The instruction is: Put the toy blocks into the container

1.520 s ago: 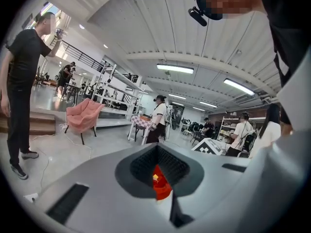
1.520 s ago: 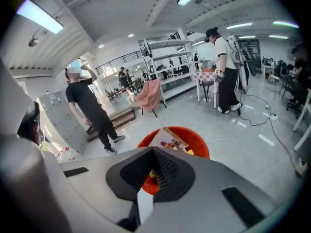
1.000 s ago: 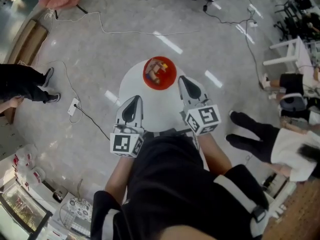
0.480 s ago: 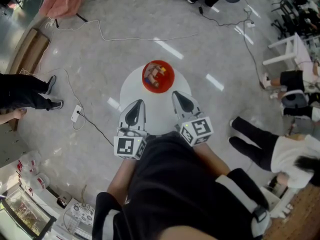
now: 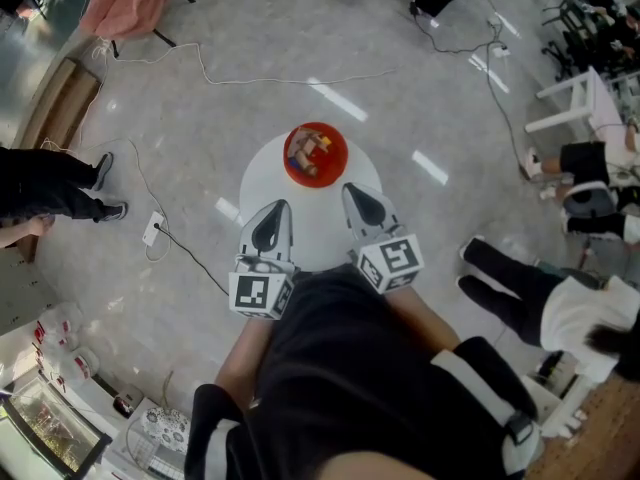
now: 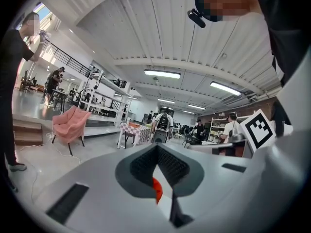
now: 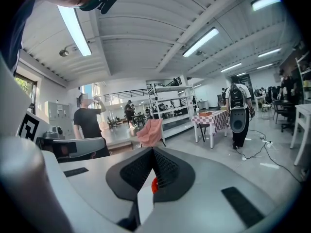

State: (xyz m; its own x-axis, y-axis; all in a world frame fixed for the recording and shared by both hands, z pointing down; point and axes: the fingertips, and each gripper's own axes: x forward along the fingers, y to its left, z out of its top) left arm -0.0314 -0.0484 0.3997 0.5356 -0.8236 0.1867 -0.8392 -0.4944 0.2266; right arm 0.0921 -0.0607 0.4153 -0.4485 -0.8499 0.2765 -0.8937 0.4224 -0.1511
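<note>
Toy blocks (image 5: 310, 150) lie heaped in the red container (image 5: 339, 156) on the far side of the round white counter (image 5: 320, 230), just above frame centre. Below it, clear of the container, the left gripper (image 5: 276, 208) and right gripper (image 5: 352, 190) hover with jaws clenched on nothing.

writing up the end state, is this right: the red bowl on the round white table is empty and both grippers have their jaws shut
The red bowl is not empty: the head view shows toy blocks in it. The rest stands: it is on the round white table, and the left gripper and right gripper have their jaws shut.
</note>
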